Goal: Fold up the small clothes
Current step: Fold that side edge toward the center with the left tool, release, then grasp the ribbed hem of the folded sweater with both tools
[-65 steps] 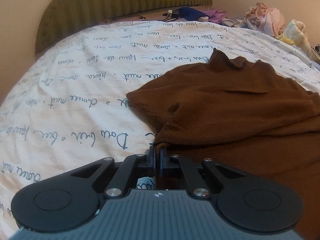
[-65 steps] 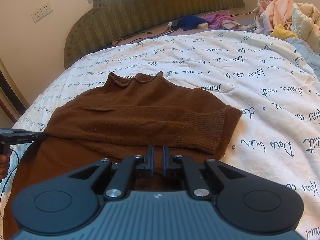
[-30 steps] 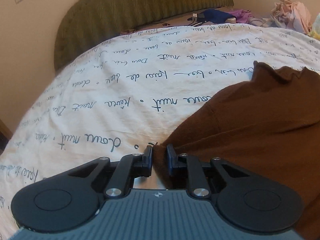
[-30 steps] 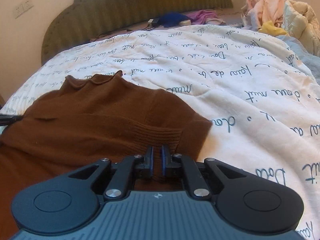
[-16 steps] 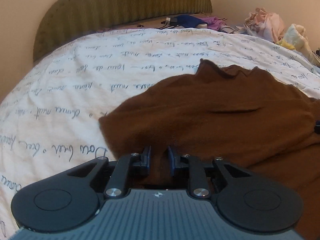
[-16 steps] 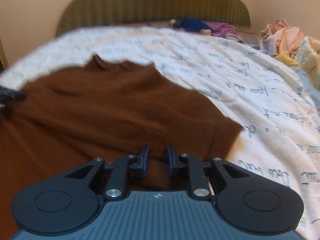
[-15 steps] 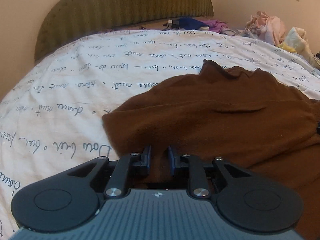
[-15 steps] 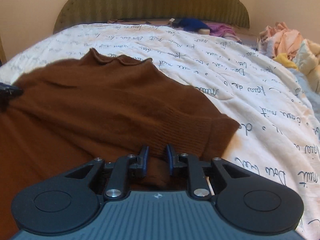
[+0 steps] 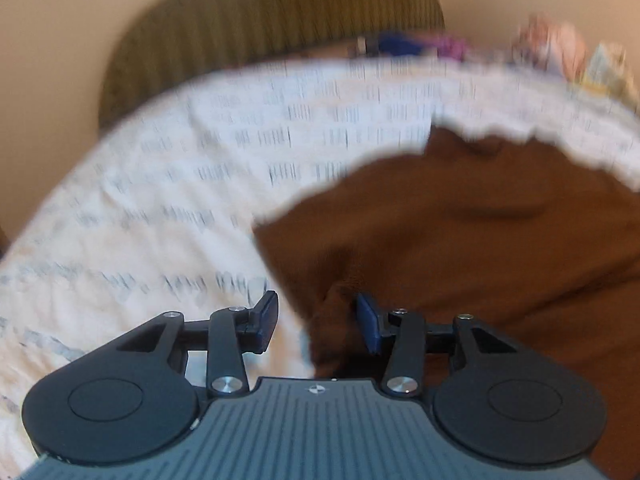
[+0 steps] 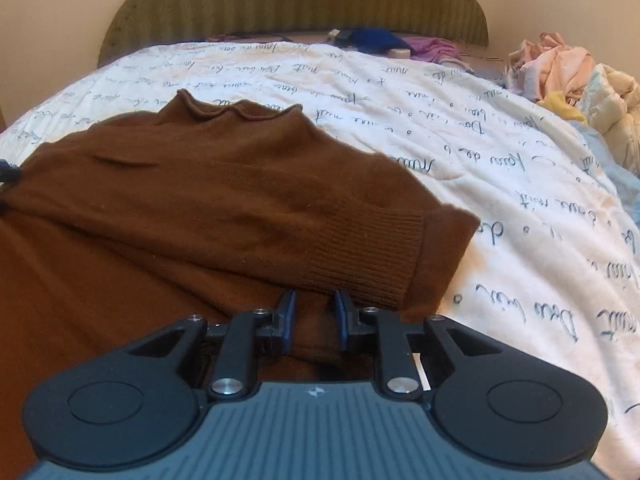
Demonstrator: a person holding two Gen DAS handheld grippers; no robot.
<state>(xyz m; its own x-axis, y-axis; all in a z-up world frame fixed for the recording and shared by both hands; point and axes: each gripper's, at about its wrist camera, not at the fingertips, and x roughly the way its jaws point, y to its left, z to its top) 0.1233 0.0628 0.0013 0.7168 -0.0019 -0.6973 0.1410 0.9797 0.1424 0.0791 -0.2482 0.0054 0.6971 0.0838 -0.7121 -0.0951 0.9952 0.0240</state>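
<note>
Blurred left gripper (image 9: 316,316) agape, brown sweater (image 10: 224,200) cropped, hem hidden

1. Plain dark brown knitted sweater (image 10: 224,200): solid colour; the ribbed cuff (image 10: 372,256) shows fine parallel lines.
2. White quilted bedspread (image 10: 460,128): printed with rows of dark blue-black cursive script.
3. Olive-green padded headboard (image 10: 296,4): vertical ribbed stripes.
4. Heap of loose clothes (image 10: 560,68): pale pink, cream and yellow.
5. Right gripper (image 10: 311,312): black arms, blue pads, grey ridged body.
</note>
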